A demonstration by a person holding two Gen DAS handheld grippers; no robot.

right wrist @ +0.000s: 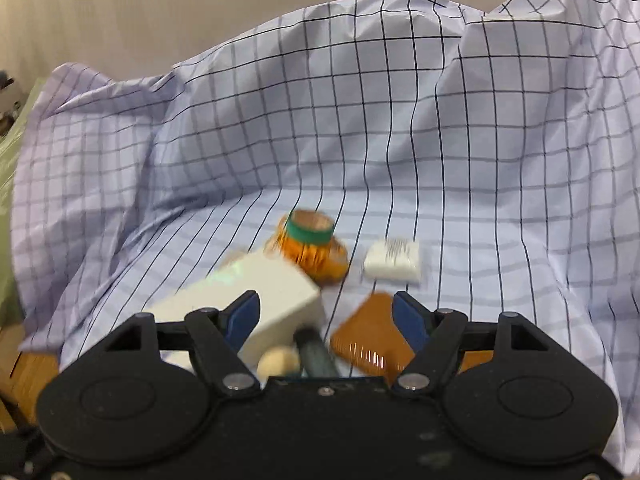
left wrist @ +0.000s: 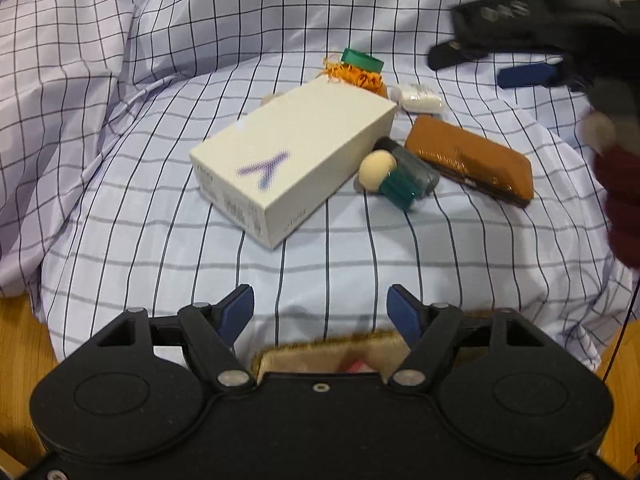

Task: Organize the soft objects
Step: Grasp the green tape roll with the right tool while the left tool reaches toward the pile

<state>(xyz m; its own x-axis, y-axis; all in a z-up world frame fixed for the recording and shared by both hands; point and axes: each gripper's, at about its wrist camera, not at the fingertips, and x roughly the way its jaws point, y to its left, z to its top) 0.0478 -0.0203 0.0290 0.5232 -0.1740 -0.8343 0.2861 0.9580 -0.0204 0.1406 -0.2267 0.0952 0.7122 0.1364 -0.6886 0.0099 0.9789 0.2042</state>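
Note:
On the checked cloth (left wrist: 280, 268) lie a white box (left wrist: 292, 156), a brown case (left wrist: 472, 158), a small brush with cream puff and teal handle (left wrist: 396, 178), an orange shredded bundle with a green ring (left wrist: 360, 70) and a white packet (left wrist: 418, 98). My left gripper (left wrist: 320, 314) is open and empty, near the cloth's front, above a tan plush thing (left wrist: 332, 354). My right gripper (right wrist: 326, 316) is open and empty, hovering over the box (right wrist: 256, 300), the brush (right wrist: 280, 360) and the brown case (right wrist: 372, 340); it also shows in the left wrist view (left wrist: 500, 66).
The cloth rises in folds at the back and left (right wrist: 120, 152). A wooden surface (left wrist: 20, 344) shows at the cloth's front corners. The orange bundle (right wrist: 314, 248) and white packet (right wrist: 394, 260) lie beyond the right gripper.

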